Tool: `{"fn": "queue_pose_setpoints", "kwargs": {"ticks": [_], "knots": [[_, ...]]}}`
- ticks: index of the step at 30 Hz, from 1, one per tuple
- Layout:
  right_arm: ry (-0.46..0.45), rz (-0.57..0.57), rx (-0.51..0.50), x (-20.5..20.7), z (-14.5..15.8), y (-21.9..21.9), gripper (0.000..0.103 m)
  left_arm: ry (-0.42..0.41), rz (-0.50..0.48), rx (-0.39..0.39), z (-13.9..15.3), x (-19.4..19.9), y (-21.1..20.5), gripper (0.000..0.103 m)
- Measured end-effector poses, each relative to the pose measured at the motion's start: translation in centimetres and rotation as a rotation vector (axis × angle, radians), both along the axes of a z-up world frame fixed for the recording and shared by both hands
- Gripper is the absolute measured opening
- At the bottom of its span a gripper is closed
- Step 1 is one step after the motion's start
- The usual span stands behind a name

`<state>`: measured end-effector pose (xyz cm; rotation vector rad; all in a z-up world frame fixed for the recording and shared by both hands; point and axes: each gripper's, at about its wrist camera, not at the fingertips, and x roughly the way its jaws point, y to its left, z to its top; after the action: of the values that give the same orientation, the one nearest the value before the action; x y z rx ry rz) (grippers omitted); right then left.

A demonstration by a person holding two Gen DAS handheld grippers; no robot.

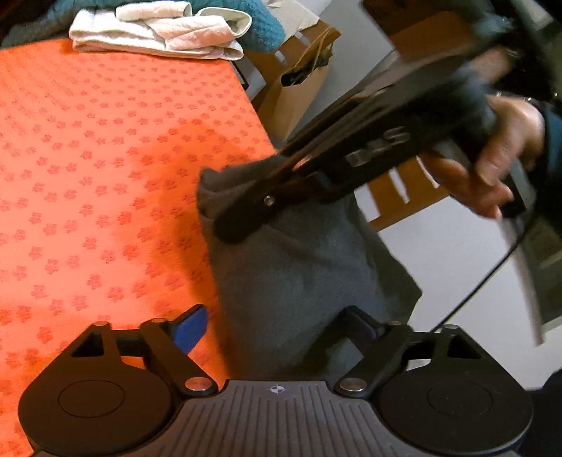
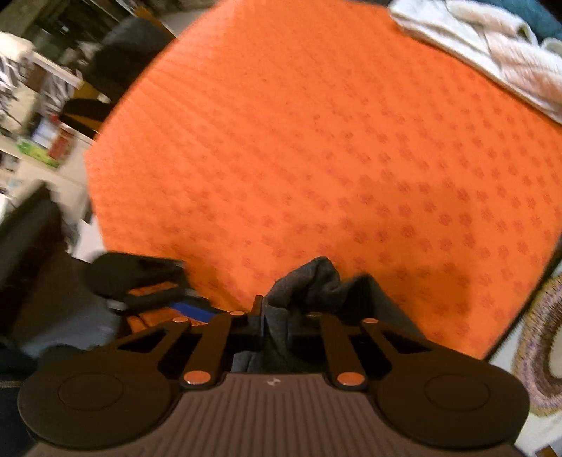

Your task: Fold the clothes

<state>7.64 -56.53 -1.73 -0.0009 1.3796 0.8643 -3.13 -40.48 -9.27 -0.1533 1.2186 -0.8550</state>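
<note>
Orange flower-print tablecloth (image 2: 316,140), right tongs (image 1: 242,214) clamped on grey garment (image 1: 298,274), left tongs (image 1: 277,327) agape.

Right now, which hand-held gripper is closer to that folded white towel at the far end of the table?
Right. The right hand-held gripper, pinching the grey garment, reaches further toward the white towel; the left hand-held gripper sits open behind it.

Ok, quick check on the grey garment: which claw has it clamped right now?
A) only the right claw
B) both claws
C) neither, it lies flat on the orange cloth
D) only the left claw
A: the right claw is pinched shut on a bunched corner of the grey garment, which hangs at the edge of the orange tablecloth, while the left claw stands wide open around the fabric without gripping it.
</note>
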Motion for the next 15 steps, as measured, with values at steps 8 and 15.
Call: {"fn": "queue_pose_setpoints", "kwargs": {"ticks": [8, 15], "knots": [[-0.062, -0.014, 0.035, -0.1, 2.2, 1.3, 0.01, 0.043, 0.059, -0.101, 0.0, 0.6, 1.3, 0.028], [-0.116, -0.012, 0.112, 0.2, 4.5, 4.8, 0.009, 0.042, 0.15, -0.096, 2.2, 0.9, 6.0, 0.028]]}}
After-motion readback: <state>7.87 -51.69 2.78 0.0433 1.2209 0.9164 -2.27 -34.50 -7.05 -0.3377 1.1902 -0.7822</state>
